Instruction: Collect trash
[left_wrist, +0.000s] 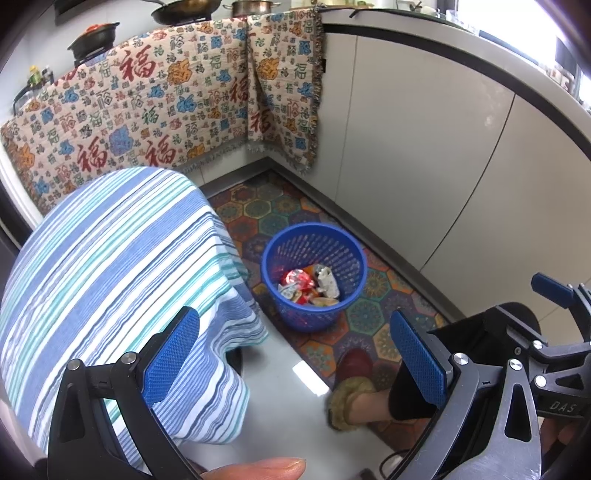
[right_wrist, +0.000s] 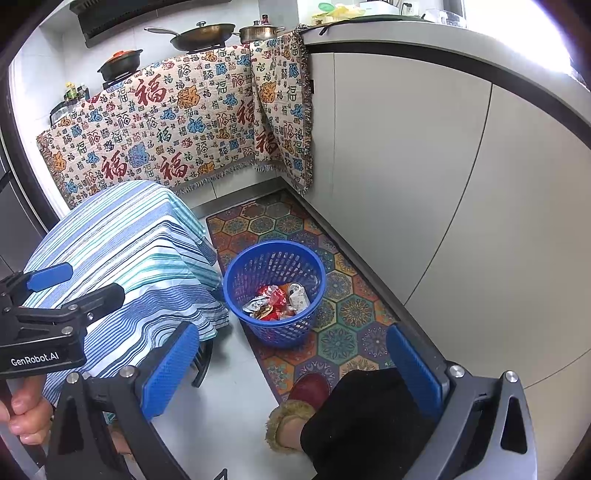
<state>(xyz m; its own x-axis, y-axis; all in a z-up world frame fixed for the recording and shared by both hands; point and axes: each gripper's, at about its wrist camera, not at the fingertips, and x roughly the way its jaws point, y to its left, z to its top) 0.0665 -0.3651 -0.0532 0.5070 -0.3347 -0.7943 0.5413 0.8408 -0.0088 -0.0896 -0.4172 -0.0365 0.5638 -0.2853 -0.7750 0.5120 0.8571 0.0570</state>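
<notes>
Left wrist view. My left tongs (left_wrist: 295, 363) stand wide open, blue pads well apart, with nothing between them. Below and ahead, a blue plastic waste basket (left_wrist: 314, 275) stands upright on a patterned floor mat (left_wrist: 369, 317). Inside it lies the trash (left_wrist: 310, 286): crumpled red and white wrappers resting at the bottom. To the left of the basket is a round worktop draped in a blue-and-white striped cloth (left_wrist: 110, 266), its hem hanging just beside the basket wall. A red slipper with a furry cuff (left_wrist: 352, 384) sits on the edge of the mat, near the basket. My right tongs (left_wrist: 546, 332) appear at the right edge; from here I cannot tell how far they are open. A patterned blanket (left_wrist: 155, 103) hangs over the stove counter behind, with a black frying pan (left_wrist: 184, 9) above it. White cabinet doors (left_wrist: 424, 155) run along the right.

Right wrist view. My right tongs (right_wrist: 293, 373) are likewise fully spread and grip nothing. The waste basket (right_wrist: 275, 291) stands on the mat (right_wrist: 340, 317), between the striped cloth (right_wrist: 125, 251) and the cabinet doors (right_wrist: 424, 184). The trash (right_wrist: 275, 301) fills only the bottom of it. My left tongs (right_wrist: 51, 291) enter from the left over the striped cloth, held in my hand (right_wrist: 26, 413), the blue-tipped and black fingers apart with nothing in between. The slipper (right_wrist: 303, 398) and a black trouser leg (right_wrist: 365, 417) occupy the lower foreground. The blanket (right_wrist: 166, 122) and frying pan (right_wrist: 203, 35) are in the background.
</notes>
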